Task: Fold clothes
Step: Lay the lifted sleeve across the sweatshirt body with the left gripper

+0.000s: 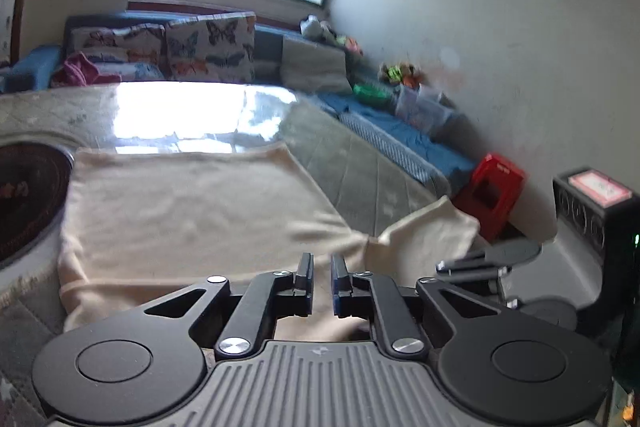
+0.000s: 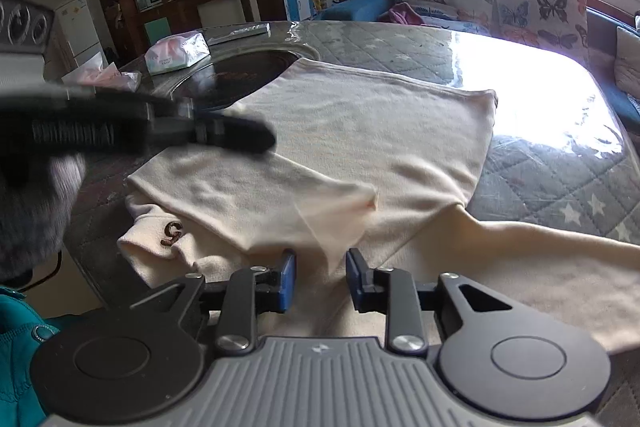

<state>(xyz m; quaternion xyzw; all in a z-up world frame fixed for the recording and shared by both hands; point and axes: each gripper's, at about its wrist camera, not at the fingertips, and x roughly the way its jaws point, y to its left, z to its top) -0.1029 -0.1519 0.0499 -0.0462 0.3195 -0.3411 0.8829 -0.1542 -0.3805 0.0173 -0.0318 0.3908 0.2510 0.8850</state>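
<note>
A cream garment (image 2: 360, 131) lies spread on the quilted table, with a sleeve (image 2: 540, 259) trailing right and a collar with a brown letter (image 2: 173, 233) at the near left. It also shows in the left wrist view (image 1: 180, 211). My left gripper (image 1: 321, 267) hovers just above the garment's near edge, its jaws a narrow gap apart and empty. My right gripper (image 2: 321, 267) is open over the garment's near fold, a small raised cloth peak (image 2: 340, 223) just ahead of it. The left gripper also shows blurred at the left in the right wrist view (image 2: 224, 131).
A round dark inset (image 2: 240, 75) sits in the table top (image 2: 560, 163) beyond the garment, with tissue packs (image 2: 176, 53) behind it. A blue sofa with butterfly cushions (image 1: 208, 47) lines the far side under the window. A red crate (image 1: 490, 191) stands by the wall.
</note>
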